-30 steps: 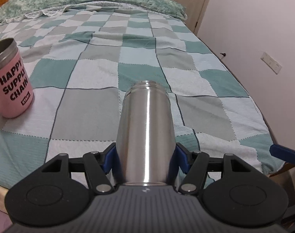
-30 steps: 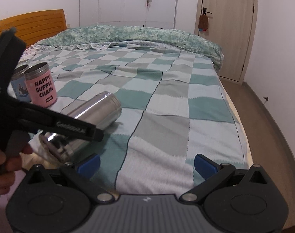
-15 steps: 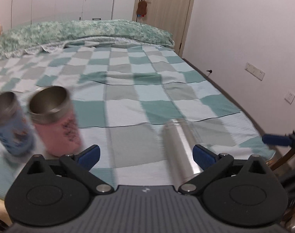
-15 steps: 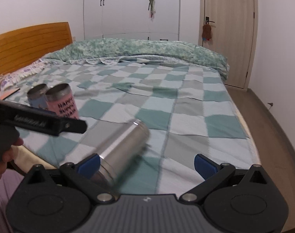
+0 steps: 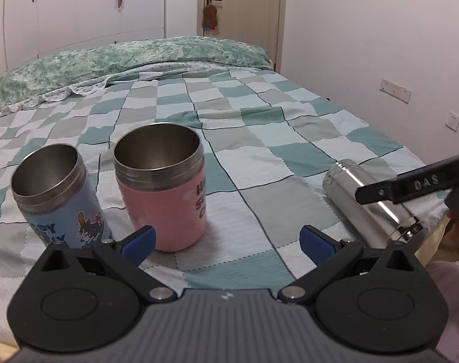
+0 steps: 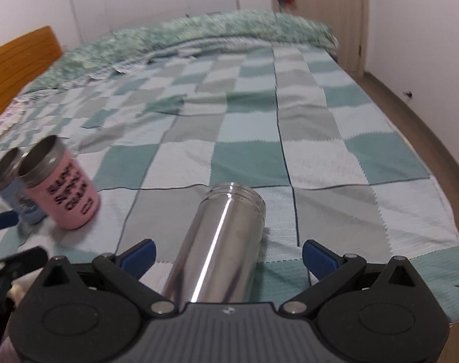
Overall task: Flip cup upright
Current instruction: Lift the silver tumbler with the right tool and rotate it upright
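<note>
A plain steel cup lies on its side on the checked bedspread near the bed's front edge, its mouth pointing away. My right gripper is open, and the cup lies between its blue pads without touching them. In the left wrist view the same cup lies at the right, partly behind the right gripper's black frame. My left gripper is open and empty, just in front of the pink cup.
The pink cup and a blue cup stand upright side by side on the bed's left; both also show in the right wrist view. The bed edge drops to the floor on the right. Pillows lie at the far end.
My left gripper let go of the steel cup and swung left toward the pink and blue cups. My right gripper moved in over the lying steel cup, which now sits between its open fingers.
</note>
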`<state>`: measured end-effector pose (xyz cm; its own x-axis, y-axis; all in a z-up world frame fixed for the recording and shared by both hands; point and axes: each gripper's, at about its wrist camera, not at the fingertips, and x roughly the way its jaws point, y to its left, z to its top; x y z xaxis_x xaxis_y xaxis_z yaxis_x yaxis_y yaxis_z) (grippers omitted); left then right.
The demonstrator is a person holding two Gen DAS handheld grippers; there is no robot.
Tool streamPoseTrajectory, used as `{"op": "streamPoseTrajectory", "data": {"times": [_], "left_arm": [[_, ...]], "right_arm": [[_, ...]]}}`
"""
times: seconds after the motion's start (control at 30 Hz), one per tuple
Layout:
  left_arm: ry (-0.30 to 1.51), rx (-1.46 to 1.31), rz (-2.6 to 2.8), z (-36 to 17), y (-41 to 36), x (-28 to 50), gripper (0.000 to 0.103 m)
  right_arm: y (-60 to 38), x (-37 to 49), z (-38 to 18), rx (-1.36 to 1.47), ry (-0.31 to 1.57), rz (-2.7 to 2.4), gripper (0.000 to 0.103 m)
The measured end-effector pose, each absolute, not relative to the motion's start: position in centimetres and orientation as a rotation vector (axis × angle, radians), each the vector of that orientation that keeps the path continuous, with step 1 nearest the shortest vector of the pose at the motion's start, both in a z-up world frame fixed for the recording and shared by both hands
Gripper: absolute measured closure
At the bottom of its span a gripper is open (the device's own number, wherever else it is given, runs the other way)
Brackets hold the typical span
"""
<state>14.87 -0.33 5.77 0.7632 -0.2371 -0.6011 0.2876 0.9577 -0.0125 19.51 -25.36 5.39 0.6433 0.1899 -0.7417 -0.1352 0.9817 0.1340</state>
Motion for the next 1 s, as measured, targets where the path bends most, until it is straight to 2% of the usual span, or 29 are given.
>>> {"op": "streamPoseTrajectory", "data": {"times": [0.53,0.6,0.7,0.77,0.87,1.0], "left_arm": [[0.615,0.071,-0.327,3.8,1.0,16.5,0.000],[0.617,0.069,-0.325,3.7,1.0,16.6,0.000],[0.621,0.065,-0.322,3.5,1.0,16.6,0.000],[0.619,0.061,-0.324,3.6,1.0,16.5,0.000],[0.612,0.058,-0.325,3.7,1.1,16.2,0.000],[0.601,0.050,-0.324,4.1,1.3,15.8,0.000]], "right_arm": [[-24.1,23.8,3.6,0.084,0.998,0.151,0.000],[-24.2,24.1,3.3,0.098,1.017,0.153,0.004],[-24.2,24.8,3.0,0.142,1.057,0.185,0.017],[-24.3,25.0,2.8,0.165,1.085,0.201,0.038],[-24.6,24.2,3.2,0.186,1.045,0.232,0.039],[-24.7,21.7,4.6,0.170,0.888,0.286,0.039]]}}
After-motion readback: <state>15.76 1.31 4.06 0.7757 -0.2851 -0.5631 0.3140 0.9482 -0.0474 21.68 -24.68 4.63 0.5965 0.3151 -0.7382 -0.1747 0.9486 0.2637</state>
